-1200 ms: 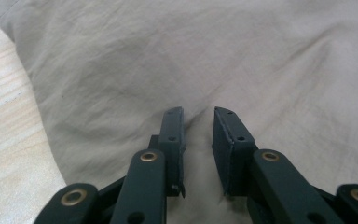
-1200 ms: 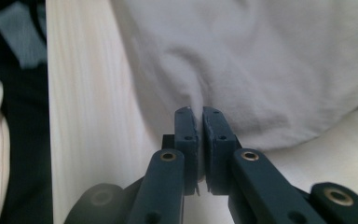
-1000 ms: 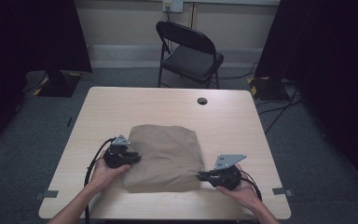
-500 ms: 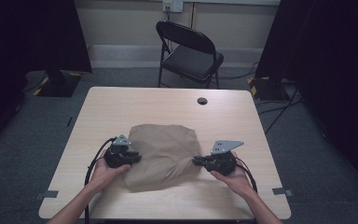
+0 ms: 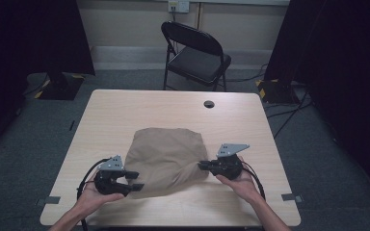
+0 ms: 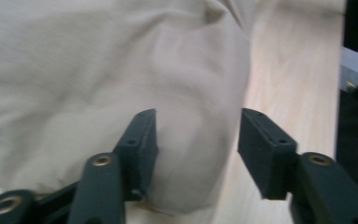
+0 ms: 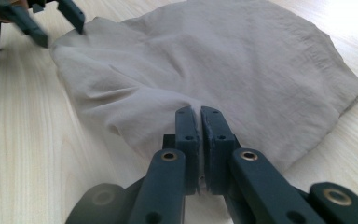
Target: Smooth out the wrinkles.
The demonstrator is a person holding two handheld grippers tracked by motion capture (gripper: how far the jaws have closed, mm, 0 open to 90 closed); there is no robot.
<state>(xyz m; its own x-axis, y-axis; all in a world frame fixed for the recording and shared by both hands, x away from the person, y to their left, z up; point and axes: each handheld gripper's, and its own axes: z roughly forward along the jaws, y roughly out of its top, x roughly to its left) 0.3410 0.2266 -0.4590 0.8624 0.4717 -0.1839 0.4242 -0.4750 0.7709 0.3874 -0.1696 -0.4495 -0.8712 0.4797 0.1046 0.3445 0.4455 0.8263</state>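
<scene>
Worktop [image 5: 125, 110] bearing a tan cloth [image 5: 166, 154] near its front edge. Right tool [image 5: 203, 166], jaws closed, pinches the cloth's right edge. Left tool [image 5: 136, 180], jaws just opened and apart, holds nothing at the cloth's left corner.

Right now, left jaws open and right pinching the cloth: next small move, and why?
Probably carry the right gripper with its pinched edge across the tan cloth toward the left side. Its jaws are shut on a raised fold, while the left gripper has just been opening, with no pad pressing the cloth, which lies slack on the table. So only the right can move fabric.
</scene>
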